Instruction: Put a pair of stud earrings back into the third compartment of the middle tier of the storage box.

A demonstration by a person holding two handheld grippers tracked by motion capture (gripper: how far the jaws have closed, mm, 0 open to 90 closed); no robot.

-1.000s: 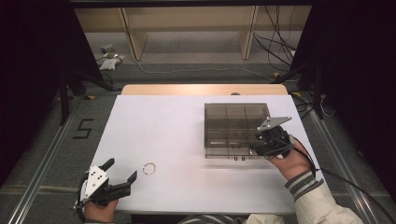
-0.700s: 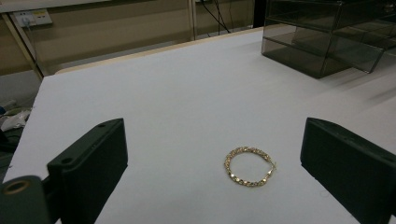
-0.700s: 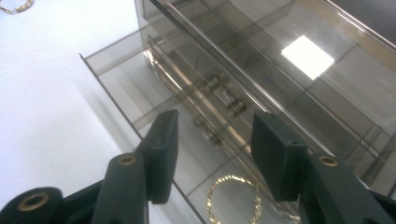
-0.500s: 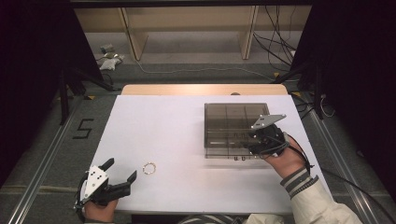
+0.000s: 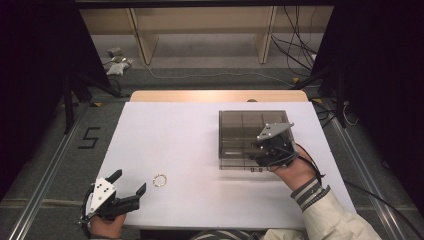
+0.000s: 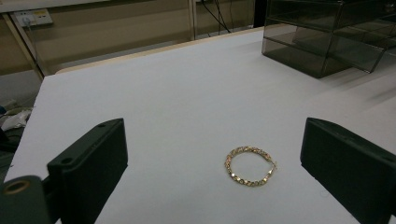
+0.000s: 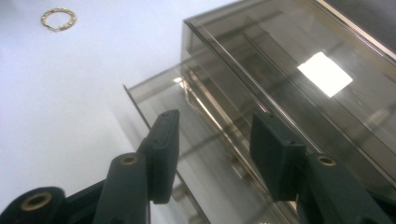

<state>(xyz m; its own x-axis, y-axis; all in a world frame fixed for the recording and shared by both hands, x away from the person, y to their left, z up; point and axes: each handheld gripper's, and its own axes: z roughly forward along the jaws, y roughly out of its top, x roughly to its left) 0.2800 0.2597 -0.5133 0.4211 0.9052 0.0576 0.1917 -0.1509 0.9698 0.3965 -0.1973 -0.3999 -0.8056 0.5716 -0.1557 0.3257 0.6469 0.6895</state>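
Note:
A gold chain bracelet [image 5: 160,180] lies flat on the white table [image 5: 190,135], and in the left gripper view the bracelet [image 6: 250,165] sits just ahead between the jaws. My left gripper [image 5: 130,181] rests at the near left corner, open wide and empty [image 6: 212,135]. A smoke-tinted clear drawer box [image 5: 245,130] stands at the right. My right gripper [image 5: 259,149] hovers over its front part, jaws partly open [image 7: 215,126] with nothing clearly between them. Below it a lower drawer [image 7: 154,100] sticks out a little from the box [image 7: 289,70]. The bracelet [image 7: 58,18] shows far off.
The table's wooden far edge [image 5: 220,96] borders a floor with cables [image 5: 295,50] and shelf legs. A person's sleeve [image 5: 325,210] reaches in from the near right. Open white surface lies between the bracelet and the box [image 6: 327,42].
My right gripper has shifted left and slightly away from the person, from the box's right front corner to over its front middle. The left gripper and bracelet have not moved.

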